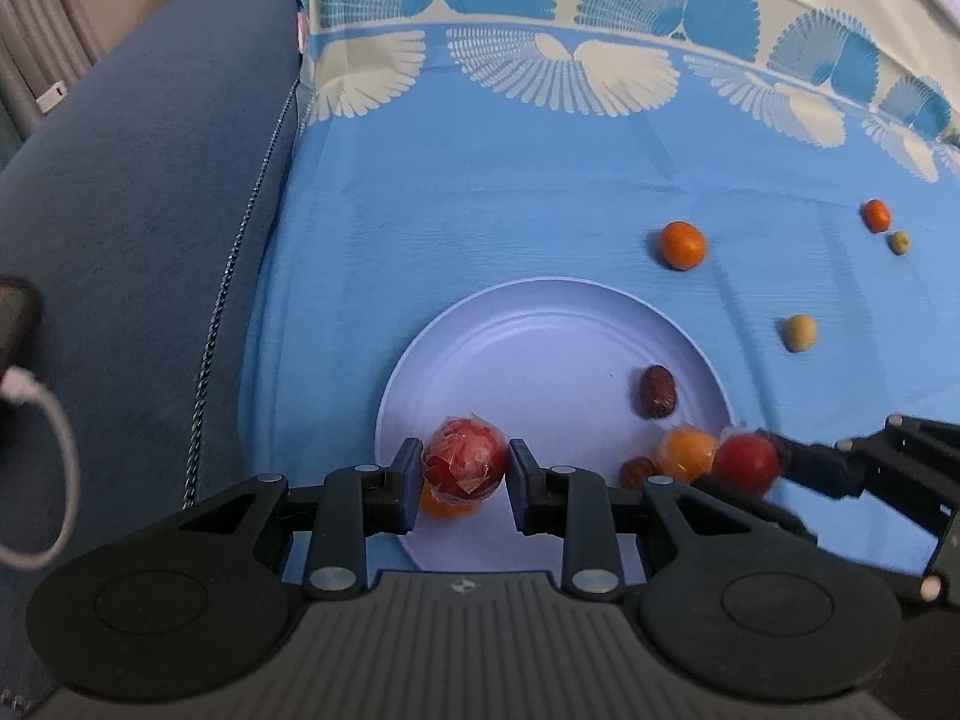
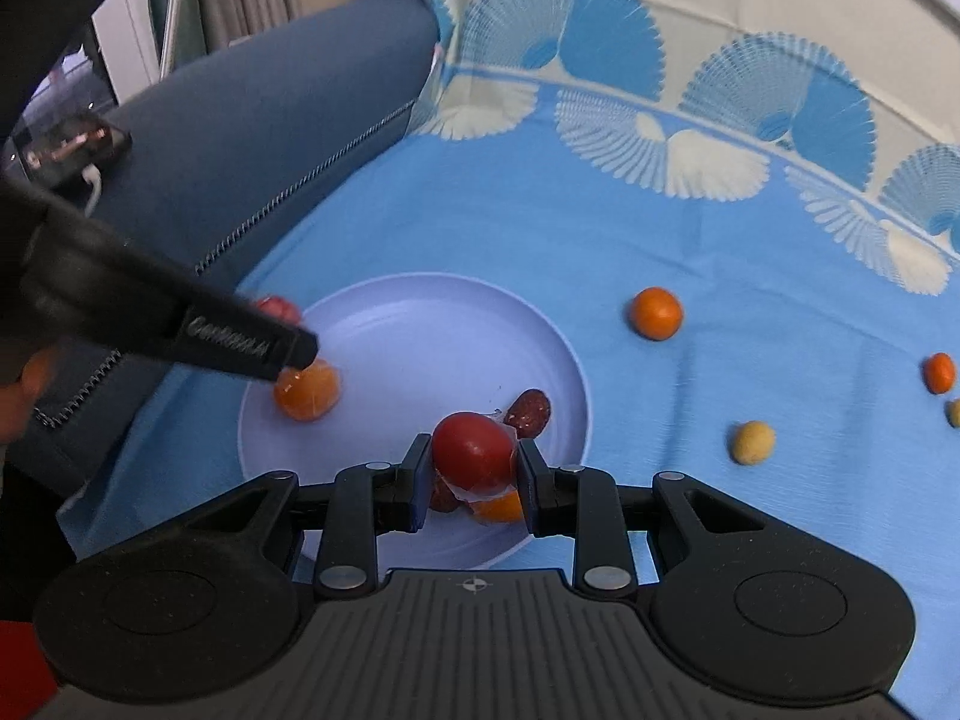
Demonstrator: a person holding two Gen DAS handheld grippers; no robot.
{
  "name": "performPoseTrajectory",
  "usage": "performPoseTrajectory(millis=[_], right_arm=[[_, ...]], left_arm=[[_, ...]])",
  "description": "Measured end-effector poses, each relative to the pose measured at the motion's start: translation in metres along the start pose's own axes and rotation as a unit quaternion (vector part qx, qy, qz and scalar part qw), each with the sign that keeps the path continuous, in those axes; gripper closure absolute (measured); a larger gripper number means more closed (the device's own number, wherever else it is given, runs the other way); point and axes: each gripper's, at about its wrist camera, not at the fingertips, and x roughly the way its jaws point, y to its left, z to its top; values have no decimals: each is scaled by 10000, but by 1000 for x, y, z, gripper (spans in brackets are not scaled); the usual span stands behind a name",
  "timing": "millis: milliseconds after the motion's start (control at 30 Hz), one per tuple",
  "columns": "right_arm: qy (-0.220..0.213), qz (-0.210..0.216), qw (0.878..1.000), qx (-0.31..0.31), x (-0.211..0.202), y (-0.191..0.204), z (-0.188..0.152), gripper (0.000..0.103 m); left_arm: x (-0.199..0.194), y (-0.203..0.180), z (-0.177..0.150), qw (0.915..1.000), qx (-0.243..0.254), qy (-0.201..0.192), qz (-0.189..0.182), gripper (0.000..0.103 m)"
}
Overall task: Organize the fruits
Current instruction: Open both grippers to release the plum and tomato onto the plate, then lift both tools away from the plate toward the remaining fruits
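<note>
A pale lilac plate (image 1: 540,324) (image 2: 420,312) lies on the blue cloth. My left gripper (image 1: 463,471) is shut on a red fruit in clear wrap (image 1: 463,461) above the plate's near left edge, over a wrapped orange fruit (image 1: 444,507) (image 2: 307,390). My right gripper (image 2: 474,468) is shut on a smooth red fruit (image 2: 473,450) (image 1: 746,463) above the plate's near right side. Below it lie an orange fruit (image 2: 498,507) (image 1: 686,452) and brown dates (image 2: 528,411) (image 1: 657,391). Loose on the cloth: an orange (image 1: 681,245) (image 2: 656,312), a smaller orange (image 1: 876,215) (image 2: 939,372) and two yellowish fruits (image 1: 799,332) (image 2: 751,442).
A blue-grey sofa arm (image 1: 150,210) (image 2: 270,138) with a zip borders the cloth on the left. A dark device with a white cable (image 1: 24,372) (image 2: 72,144) lies on it. The cloth's fan-patterned border (image 1: 540,60) rises at the back.
</note>
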Motion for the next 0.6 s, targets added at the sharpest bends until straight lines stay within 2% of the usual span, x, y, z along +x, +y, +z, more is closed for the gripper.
performPoseTrajectory(millis=[133,167,200,233,267,333,467,600], right_arm=[[31,-28,9999,-121,15,0,3,72],[23,-17,9999,-109,17,-1,4,69],[21,-10,10000,-87,17,-2,5,64],[18,-2,10000,-85,17,-2,6,47],[-11,-29,9999,-101,16,-3,7,31],[-82,-192,9996,-187,9,-1,6,16],[-61,-445,9984,-341,-11,2,-5,3],[-4,-489,9983,-327,-38,12,-19,1]], left_arm=[[13,-1,9,10000,37,24,25,70],[13,-1,10,10000,39,18,2,63],[13,-1,12,10000,33,2,-37,52],[10,-1,13,10000,3,-49,-57,21],[7,0,14,9999,-49,-137,-29,1],[-5,0,12,9992,-92,-386,-4,0],[-14,-5,4,9998,132,-168,49,0],[-32,-9,-13,9997,171,-90,154,0]])
